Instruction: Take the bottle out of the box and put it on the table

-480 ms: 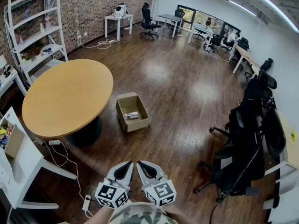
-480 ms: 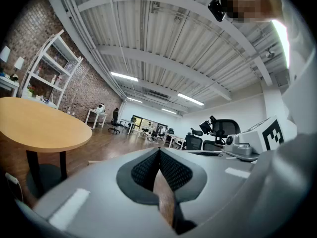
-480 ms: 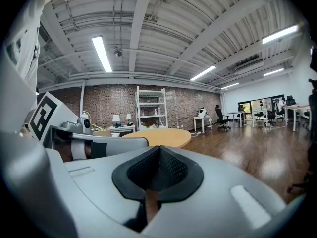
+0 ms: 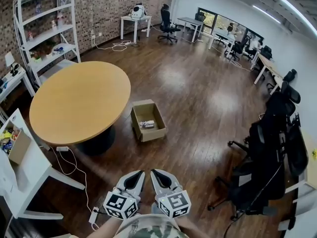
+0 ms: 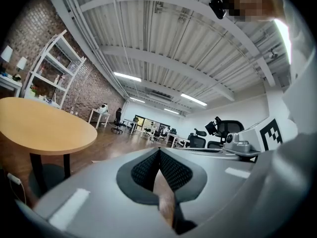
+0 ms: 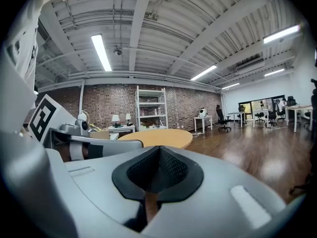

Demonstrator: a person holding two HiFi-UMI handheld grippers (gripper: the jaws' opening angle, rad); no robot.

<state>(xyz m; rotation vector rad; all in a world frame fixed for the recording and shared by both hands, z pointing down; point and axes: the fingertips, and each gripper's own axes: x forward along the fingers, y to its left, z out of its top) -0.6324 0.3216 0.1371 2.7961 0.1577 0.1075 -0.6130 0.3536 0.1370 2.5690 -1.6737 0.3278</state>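
No word, number or brand can be read anywhere in the room. The nearest things to signs are the square markers on the cubes of the two tools. The left tool carries a black-and-white marker made of blocks, with no letters or digits. The right tool carries another marker of the same kind with a different pattern. The bottle lying in the box shows a pale band that may be a label, too small to read. The things on the white shelf by the brick wall are likewise too small.
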